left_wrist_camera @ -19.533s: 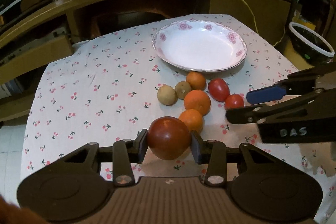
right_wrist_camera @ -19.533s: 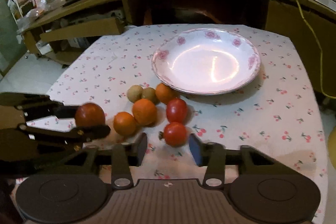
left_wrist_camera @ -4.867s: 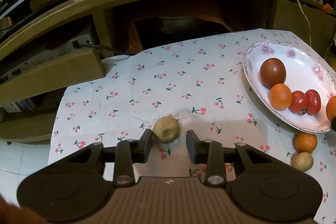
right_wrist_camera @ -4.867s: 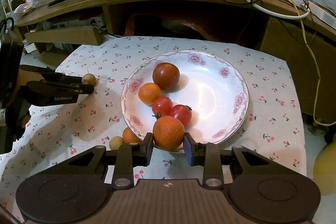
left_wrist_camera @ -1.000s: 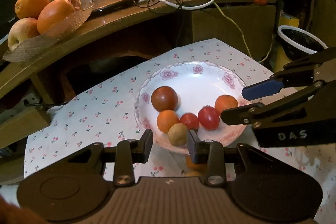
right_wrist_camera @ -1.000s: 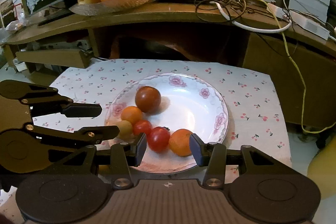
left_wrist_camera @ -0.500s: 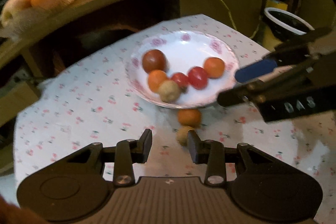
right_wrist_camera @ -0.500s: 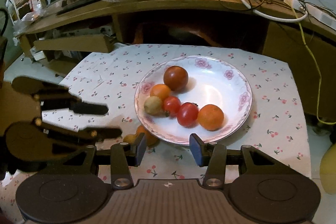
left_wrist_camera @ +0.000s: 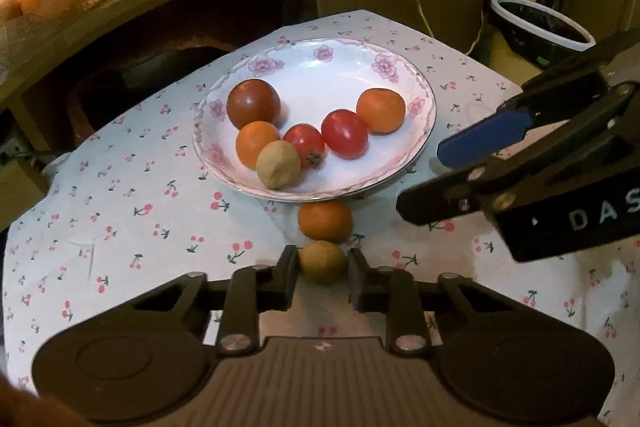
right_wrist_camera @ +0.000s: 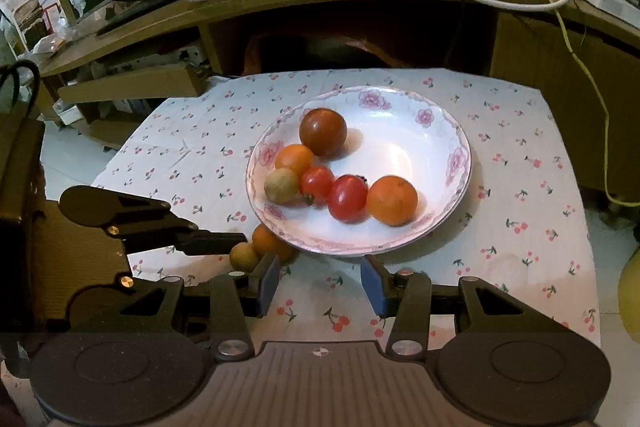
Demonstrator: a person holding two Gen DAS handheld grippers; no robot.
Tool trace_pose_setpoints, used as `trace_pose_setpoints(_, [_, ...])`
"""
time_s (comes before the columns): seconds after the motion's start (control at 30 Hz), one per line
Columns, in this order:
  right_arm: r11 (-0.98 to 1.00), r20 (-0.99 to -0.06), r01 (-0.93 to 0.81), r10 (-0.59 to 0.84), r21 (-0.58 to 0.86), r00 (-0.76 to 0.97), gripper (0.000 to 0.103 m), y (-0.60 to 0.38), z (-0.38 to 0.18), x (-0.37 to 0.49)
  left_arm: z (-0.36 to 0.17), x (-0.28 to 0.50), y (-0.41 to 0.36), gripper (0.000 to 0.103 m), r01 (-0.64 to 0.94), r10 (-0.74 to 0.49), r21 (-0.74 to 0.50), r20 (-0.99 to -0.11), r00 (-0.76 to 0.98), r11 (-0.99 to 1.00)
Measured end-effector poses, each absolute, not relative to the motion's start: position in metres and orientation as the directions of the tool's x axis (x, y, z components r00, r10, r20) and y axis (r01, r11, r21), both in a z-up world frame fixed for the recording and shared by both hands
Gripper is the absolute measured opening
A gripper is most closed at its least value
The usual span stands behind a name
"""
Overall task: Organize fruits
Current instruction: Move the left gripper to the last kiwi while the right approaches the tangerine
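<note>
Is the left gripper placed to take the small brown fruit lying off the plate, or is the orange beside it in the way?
Probably yes. The left gripper already has the small brown fruit between its closing jaws. The orange lies just beyond it toward the plate, clear of the fingers.

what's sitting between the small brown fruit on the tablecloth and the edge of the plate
One small orange fruit, touching the brown fruit and sitting just outside the plate rim. The left wrist view shows it best.
</note>
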State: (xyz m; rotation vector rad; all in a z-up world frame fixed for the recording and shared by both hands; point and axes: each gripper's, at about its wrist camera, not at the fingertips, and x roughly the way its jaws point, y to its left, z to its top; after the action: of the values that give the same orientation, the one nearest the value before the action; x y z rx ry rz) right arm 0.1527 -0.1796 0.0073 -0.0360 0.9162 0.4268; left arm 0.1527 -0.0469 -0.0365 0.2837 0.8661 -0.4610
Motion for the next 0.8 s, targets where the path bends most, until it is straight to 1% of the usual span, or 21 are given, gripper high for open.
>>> trace_pose_setpoints(0.23, [0.903, -0.775, -0.385, 0.381, 0.193, 0.504, 0.047, -0.167, -0.001, 0.156, -0.031, 0.148, -0.031, 0.031, 0.489, -0.279, 0.037, -0.783, 0.556, 0.872])
trace_pose_setpoints(0.43, [0.895, -0.768, -0.353, 0.423, 0.272, 0.481, 0.047, -0.153, -0.013, 0.168, -0.028, 0.145, -0.018, 0.031, 0.476, -0.281, 0.027, -0.777, 0.563, 0.879])
trace_pose_setpoints(0.7, [0.909, -0.761, -0.312, 0.405, 0.275, 0.507, 0.045, -0.144, -0.027, 0.174, -0.032, 0.143, -0.01, 0.031, 0.468, -0.284, 0.011, -0.782, 0.554, 0.883])
trace_pose_setpoints(0.73, [0.911, -0.762, -0.314, 0.4, 0.268, 0.509, 0.043, -0.143, -0.027, 0.174, -0.032, 0.143, -0.011, 0.031, 0.469, -0.284, 0.011, -0.784, 0.552, 0.883])
trace_pose_setpoints(0.77, [0.913, -0.765, -0.319, 0.393, 0.256, 0.511, 0.035, -0.142, -0.028, 0.174, -0.033, 0.143, -0.011, 0.031, 0.47, -0.284, 0.011, -0.784, 0.551, 0.882])
trace_pose_setpoints(0.8, [0.914, -0.769, -0.323, 0.387, 0.246, 0.509, 0.031, -0.141, -0.028, 0.175, -0.033, 0.143, -0.012, 0.031, 0.472, -0.285, 0.011, -0.785, 0.551, 0.882])
